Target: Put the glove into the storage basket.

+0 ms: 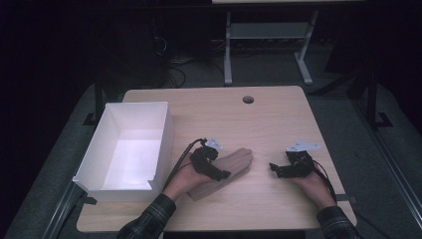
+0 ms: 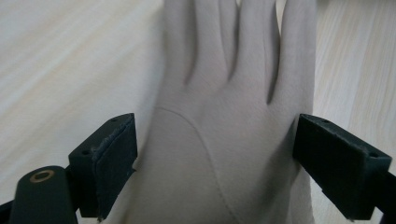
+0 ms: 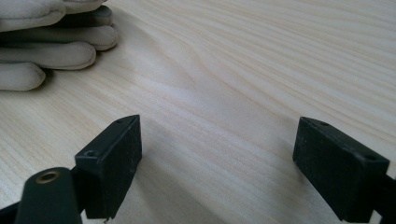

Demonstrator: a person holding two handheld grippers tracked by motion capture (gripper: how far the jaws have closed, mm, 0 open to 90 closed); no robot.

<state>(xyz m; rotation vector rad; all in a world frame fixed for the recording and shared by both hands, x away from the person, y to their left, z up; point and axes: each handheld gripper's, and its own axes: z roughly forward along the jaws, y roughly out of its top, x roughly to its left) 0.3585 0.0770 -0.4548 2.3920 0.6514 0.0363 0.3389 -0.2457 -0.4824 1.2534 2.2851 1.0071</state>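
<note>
A beige fabric glove point(image 1: 235, 166) lies flat on the wooden table point(image 1: 268, 119), fingers pointing to the far right. My left gripper point(image 1: 219, 174) hovers over its palm end. In the left gripper view the glove point(image 2: 224, 140) lies between the wide-set jaws of my left gripper point(image 2: 217, 128), and the pads stand at its two edges without squeezing it. My right gripper point(image 1: 274, 168) rests low on the table to the right of the glove, pointing left. In the right gripper view my right gripper point(image 3: 219, 135) is open over bare wood, with the glove's fingertips point(image 3: 42, 51) at the far left.
An open white box point(image 1: 164, 137) stands on the table's left side, close to the left hand. A round cable hole point(image 1: 248, 99) sits near the far edge. Beyond the table are the legs of another desk point(image 1: 228, 55) and cables on the dark floor.
</note>
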